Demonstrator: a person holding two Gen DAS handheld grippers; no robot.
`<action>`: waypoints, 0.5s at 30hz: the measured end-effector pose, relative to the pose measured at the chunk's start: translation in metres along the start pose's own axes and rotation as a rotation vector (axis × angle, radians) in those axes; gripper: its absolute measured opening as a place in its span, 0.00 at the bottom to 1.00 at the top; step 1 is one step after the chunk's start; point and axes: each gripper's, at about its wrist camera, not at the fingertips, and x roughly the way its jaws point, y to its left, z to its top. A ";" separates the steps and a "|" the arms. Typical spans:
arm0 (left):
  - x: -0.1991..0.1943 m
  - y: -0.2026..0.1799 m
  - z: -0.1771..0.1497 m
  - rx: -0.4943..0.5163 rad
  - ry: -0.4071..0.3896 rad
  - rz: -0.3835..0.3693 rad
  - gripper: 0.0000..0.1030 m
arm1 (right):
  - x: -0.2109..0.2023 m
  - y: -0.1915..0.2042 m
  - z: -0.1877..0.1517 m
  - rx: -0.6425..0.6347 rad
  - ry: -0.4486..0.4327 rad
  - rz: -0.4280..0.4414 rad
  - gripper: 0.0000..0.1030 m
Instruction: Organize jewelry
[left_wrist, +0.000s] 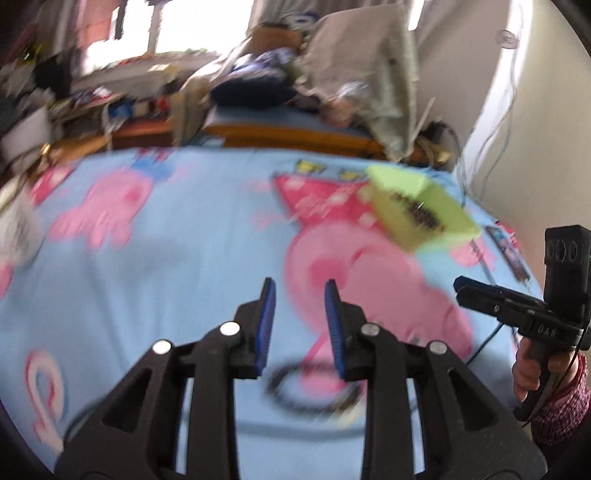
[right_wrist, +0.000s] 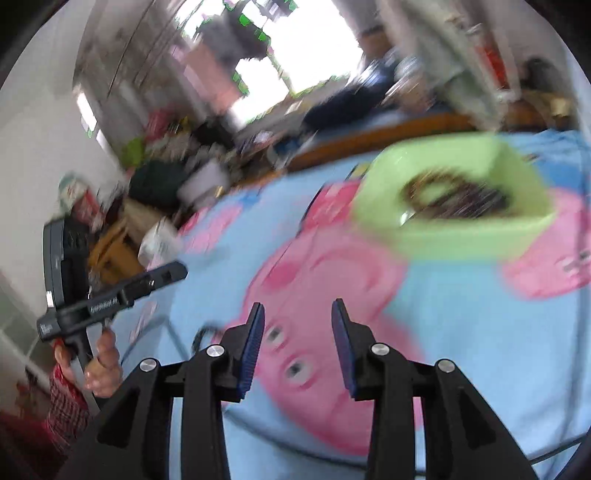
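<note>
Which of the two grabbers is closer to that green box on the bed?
Probably the right gripper: the green box sits just ahead, slightly right. From the left gripper it lies farther off, ahead-right.

A light green box (right_wrist: 454, 206) sits open on the blue cartoon bedsheet (right_wrist: 461, 332), toward the far side of the bed. Dark jewelry (right_wrist: 454, 195), a blurred stranded tangle, lies inside it; its exact kind can't be made out.
</note>
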 end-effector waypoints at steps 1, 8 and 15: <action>-0.004 0.009 -0.012 -0.020 0.011 0.003 0.25 | 0.010 0.010 -0.005 -0.026 0.034 0.009 0.08; -0.003 0.014 -0.042 -0.032 0.044 -0.031 0.33 | 0.056 0.075 -0.015 -0.252 0.136 -0.042 0.08; 0.014 0.007 -0.055 0.005 0.121 0.007 0.36 | 0.088 0.087 -0.008 -0.325 0.198 -0.076 0.00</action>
